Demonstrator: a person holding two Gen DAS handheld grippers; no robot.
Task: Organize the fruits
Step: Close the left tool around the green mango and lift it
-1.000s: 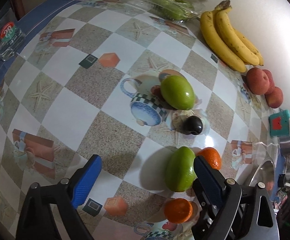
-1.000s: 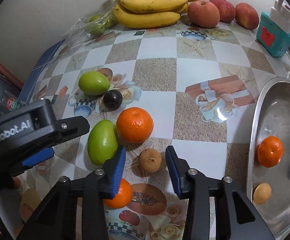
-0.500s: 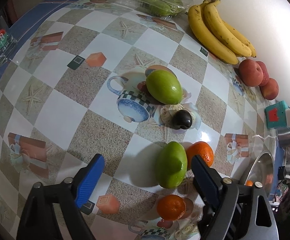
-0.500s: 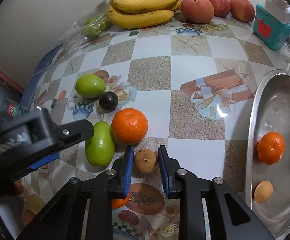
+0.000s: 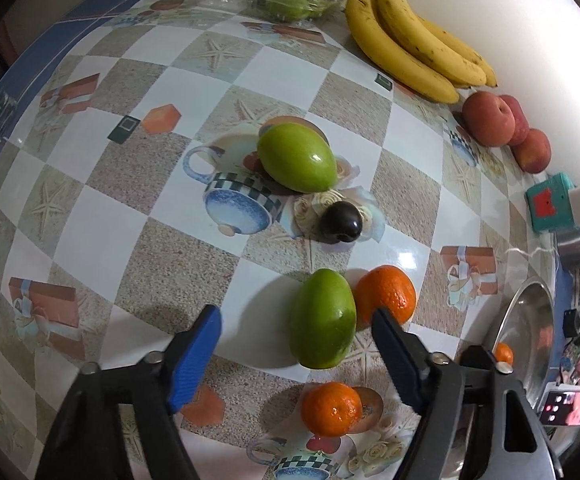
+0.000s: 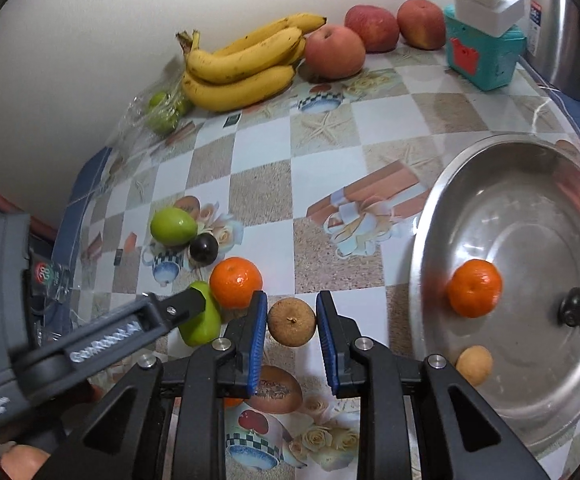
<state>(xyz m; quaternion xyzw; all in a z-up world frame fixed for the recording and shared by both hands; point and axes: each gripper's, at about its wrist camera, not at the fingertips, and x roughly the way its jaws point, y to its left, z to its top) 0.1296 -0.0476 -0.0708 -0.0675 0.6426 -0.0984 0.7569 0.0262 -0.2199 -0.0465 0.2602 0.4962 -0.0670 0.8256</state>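
Blue-padded, my right gripper (image 6: 291,322) is clamped on a small brown fruit (image 6: 291,321), held clear of the tablecloth (image 6: 321,216). My left gripper (image 5: 295,344) is closing around a green mango (image 5: 322,318); its pads are not yet touching it. I note an orange (image 5: 385,294) touching that mango. Right of my grip sits a steel pan (image 6: 529,408) holding another orange (image 6: 474,288). Bananas (image 6: 242,68) and apples (image 6: 334,53) lie against the far wall.
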